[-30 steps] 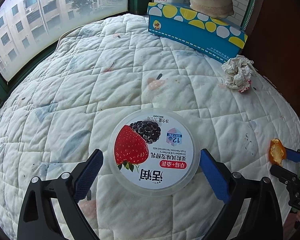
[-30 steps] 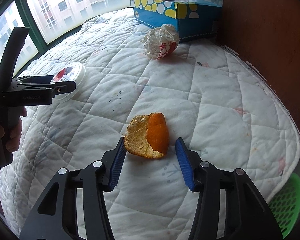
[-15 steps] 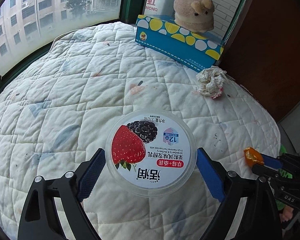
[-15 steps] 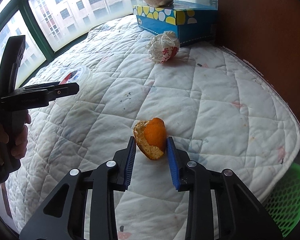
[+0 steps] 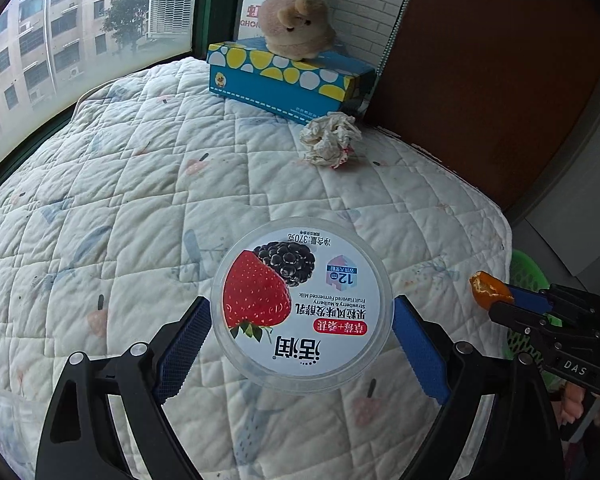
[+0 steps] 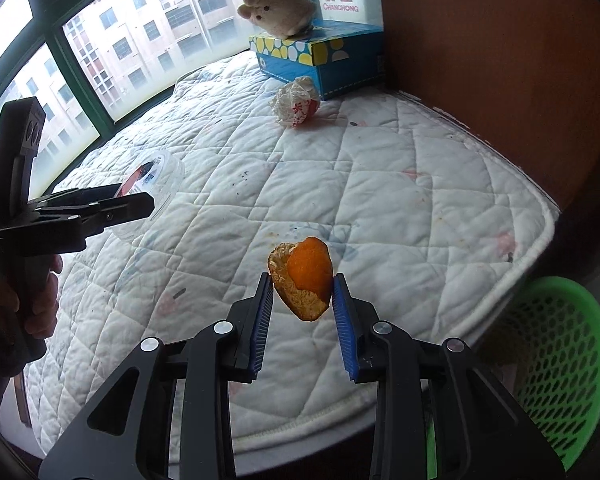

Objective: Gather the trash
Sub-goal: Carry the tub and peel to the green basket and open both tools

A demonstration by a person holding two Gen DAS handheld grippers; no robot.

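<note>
Orange peel [image 6: 304,280] sits pinched in the right gripper [image 6: 302,300], whose jaws have just been closing; curled, it could slip free before the green basket [image 6: 560,360] off the bed's [image 6: 380,184] corner. Left gripper [image 5: 300,332], jaws wide, clamps the yogurt tub [image 5: 302,304] by its slick rim.

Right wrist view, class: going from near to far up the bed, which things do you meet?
orange peel → crumpled paper ball → blue spotted box → plush toy
</note>
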